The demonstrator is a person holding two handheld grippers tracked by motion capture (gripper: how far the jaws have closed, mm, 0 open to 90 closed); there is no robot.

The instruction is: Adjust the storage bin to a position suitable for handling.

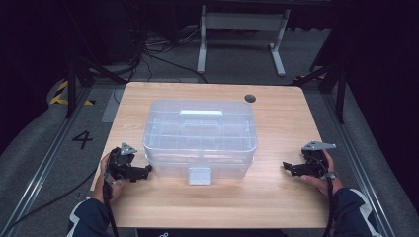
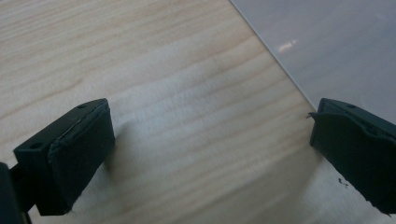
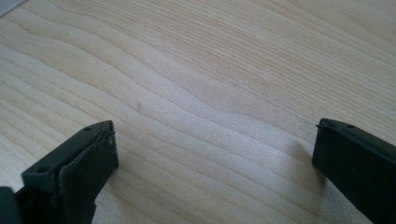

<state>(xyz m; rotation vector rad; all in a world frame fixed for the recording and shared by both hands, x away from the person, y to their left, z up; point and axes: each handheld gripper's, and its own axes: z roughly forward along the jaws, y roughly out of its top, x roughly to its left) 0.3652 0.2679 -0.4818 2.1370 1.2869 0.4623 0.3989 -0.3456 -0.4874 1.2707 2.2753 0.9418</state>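
A clear plastic storage box (image 1: 200,136) with a handle on its lid and a front latch (image 1: 199,175) stands shut in the middle of the wooden table (image 1: 276,197). My left gripper (image 1: 146,170) rests low on the table at the box's front left corner, open, nothing between its jaws. In the left gripper view the box wall (image 2: 327,42) lies just past the right jaw, and the left gripper (image 2: 210,144) hovers over bare wood. My right gripper (image 1: 286,167) sits open on the table, well right of the box, over bare wood (image 3: 210,93).
A dark round grommet (image 1: 250,98) sits near the table's far right corner. Beyond the table are a white desk frame (image 1: 242,34), cables on the grey floor and black stands at both sides. Bare wood lies in front of and right of the box.
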